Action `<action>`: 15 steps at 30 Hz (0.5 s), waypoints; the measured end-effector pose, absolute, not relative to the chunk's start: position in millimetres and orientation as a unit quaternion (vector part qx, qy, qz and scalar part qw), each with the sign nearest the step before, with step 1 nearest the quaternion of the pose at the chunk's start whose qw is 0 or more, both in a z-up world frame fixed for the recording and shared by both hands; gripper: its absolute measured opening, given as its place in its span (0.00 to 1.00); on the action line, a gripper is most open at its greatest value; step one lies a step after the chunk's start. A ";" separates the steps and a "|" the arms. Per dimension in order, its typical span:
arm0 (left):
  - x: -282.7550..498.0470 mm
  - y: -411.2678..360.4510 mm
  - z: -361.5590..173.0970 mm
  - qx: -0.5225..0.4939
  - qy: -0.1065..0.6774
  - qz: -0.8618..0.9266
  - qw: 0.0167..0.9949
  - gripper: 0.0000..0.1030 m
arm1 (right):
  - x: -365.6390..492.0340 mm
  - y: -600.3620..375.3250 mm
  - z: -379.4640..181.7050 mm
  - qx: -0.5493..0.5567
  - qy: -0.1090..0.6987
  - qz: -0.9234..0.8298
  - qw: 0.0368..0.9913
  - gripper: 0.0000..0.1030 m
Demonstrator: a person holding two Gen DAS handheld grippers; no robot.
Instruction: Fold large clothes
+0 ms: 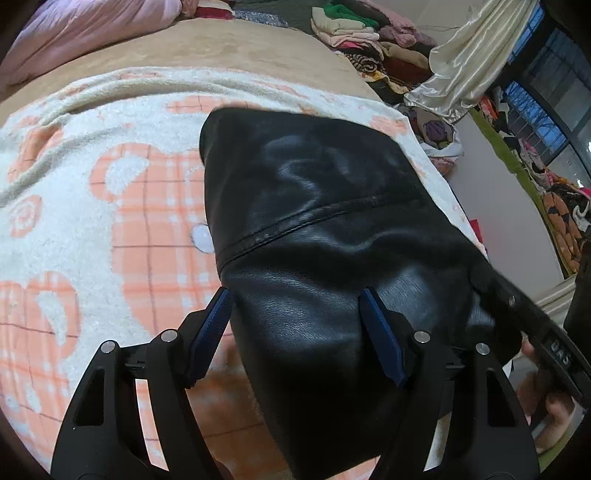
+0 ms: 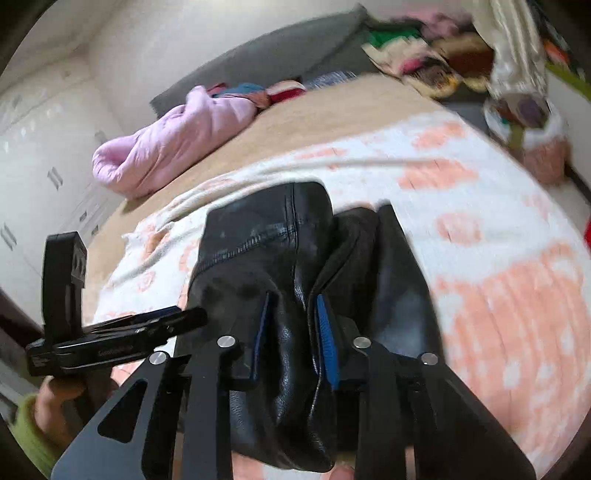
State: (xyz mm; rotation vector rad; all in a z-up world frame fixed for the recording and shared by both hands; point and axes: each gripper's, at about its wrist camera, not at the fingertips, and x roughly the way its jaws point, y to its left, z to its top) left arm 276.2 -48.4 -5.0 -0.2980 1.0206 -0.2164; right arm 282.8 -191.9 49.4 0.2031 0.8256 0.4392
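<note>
garment: black leather jacket [image 1: 325, 229], faux or real can't tell. lies on the peach-and-white blanket [image 1: 110, 206] that covers the bed, toward the blanket's near edge, w/ its near end lifted off the blanket toward you.
left claw: left gripper [image 1: 295, 325] spread wide, blue pads either side of the lifted near end, not pinching. looks released; whether a pad brushes the leather i can't tell.
right claw: right gripper [image 2: 291, 332] clenched on a bunched fold of the jacket, leather squeezed between both pads.
handling: prob heavy for a garment, thick, semi-stiff. it'll hold creases in broad curves, not drape flat. surface is smooth and glossy, so expect slip under a shallow pinch.
where to grab: go for seams, hem or a doubled edge, deep in the pads. the stitched seam [image 1: 317, 218] across the panel is a decent fold line.
left view only: broad smooth panel w/ seam, folded clothes pile [image 1: 351, 29] past the blanket's far edge, curtain [image 1: 469, 55], window.
right view only: the bunched layers in the grip, a zip line [image 2: 240, 245], pink duvet [image 2: 173, 144] at the bed's far left, your left hand on the other tool. right view is motion-blurred at its right side.
</note>
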 end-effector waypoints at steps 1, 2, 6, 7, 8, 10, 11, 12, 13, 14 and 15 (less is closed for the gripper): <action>274.9 -44.4 1.4 -0.149 0.480 -0.105 0.858 0.62 | 285.0 -190.4 57.0 0.093 0.386 0.229 0.889 0.20; 274.0 -41.0 7.5 -0.155 0.473 -0.109 0.860 0.63 | 282.2 -190.3 68.1 0.089 0.373 0.244 0.891 0.19; 271.0 -39.7 20.3 -0.160 0.459 -0.120 0.865 0.66 | 276.1 -212.1 105.7 0.098 0.317 0.261 0.907 0.19; 271.1 -42.0 19.4 -0.167 0.460 -0.125 0.863 0.68 | 276.9 -225.1 107.4 0.115 0.311 0.258 0.908 0.19; 271.6 -45.2 16.8 -0.168 0.465 -0.130 0.860 0.68 | 279.9 -235.0 104.1 0.127 0.311 0.254 0.907 0.19; 271.2 -53.3 8.2 -0.164 0.477 -0.136 0.853 0.68 | 285.3 -253.8 89.7 0.154 0.320 0.248 0.901 0.19; 270.5 -59.2 3.1 -0.159 0.482 -0.141 0.850 0.68 | 286.9 -265.1 74.4 0.171 0.331 0.239 0.897 0.19; 269.7 -62.3 -0.7 -0.155 0.486 -0.143 0.848 0.68 | 288.4 -272.4 61.1 0.180 0.340 0.233 0.893 0.19; 269.5 -65.9 -4.1 -0.152 0.490 -0.145 0.846 0.69 | 288.3 -279.5 48.3 0.191 0.348 0.231 0.888 0.18; 269.4 -69.2 -7.5 -0.151 0.492 -0.146 0.845 0.70 | 286.9 -286.7 34.9 0.207 0.353 0.232 0.882 0.18; 268.8 -70.8 -11.5 -0.154 0.496 -0.149 0.841 0.72 | 285.1 -292.8 23.2 0.223 0.355 0.235 0.877 0.18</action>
